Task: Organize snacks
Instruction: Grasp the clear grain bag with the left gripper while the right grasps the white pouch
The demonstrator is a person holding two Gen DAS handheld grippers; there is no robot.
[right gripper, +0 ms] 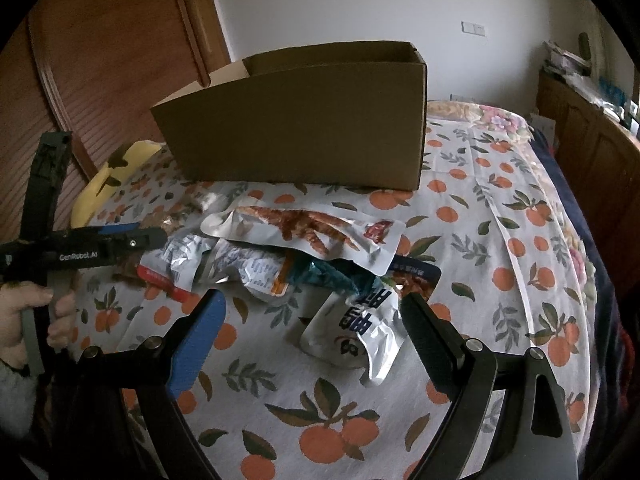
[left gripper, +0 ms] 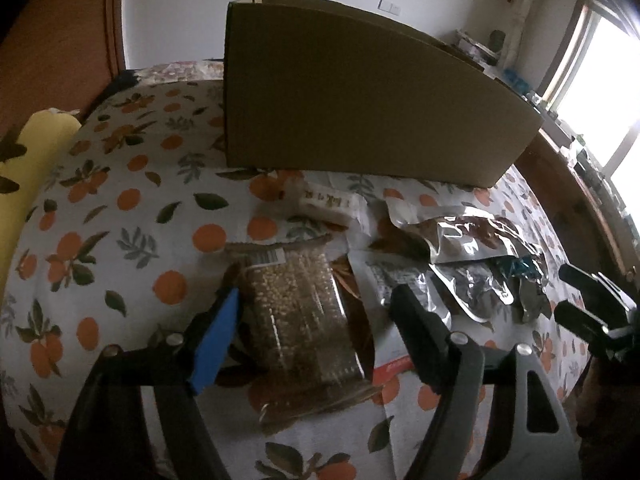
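Snacks are lying in a loose heap on a bedspread (right gripper: 460, 240) of soft white cloth printed with oranges and leaves, just in front of a cardboard box (right gripper: 304, 128). That box, matte brown and open-topped, is standing upright on the spread, its plain long wall facing both cameras. Among the packets, a flat clear bag of grain (left gripper: 300, 320), brick-shaped and ribbed, is lying nearest the left claw (left gripper: 316, 312). Beside it, crinkled foil pouches (left gripper: 472, 240) are overlapping one another and catching the window light. A small white pouch (right gripper: 356, 332) with bold dark lettering is sitting between the spread fingers of the right claw (right gripper: 312, 320), untouched.

Both claws are standing wide open and gripping nothing; the left one is straddling the grain bag, its blue pad (left gripper: 216, 344) just beside the bag's edge, though whether it is touching I cannot tell.

Only the right view is showing a hand (right gripper: 24, 320) on the left tool's grip, and the printed red food picture on the largest pouch (right gripper: 316, 232). Only the left view is showing the grain bag plainly and a bright window (left gripper: 600, 92).
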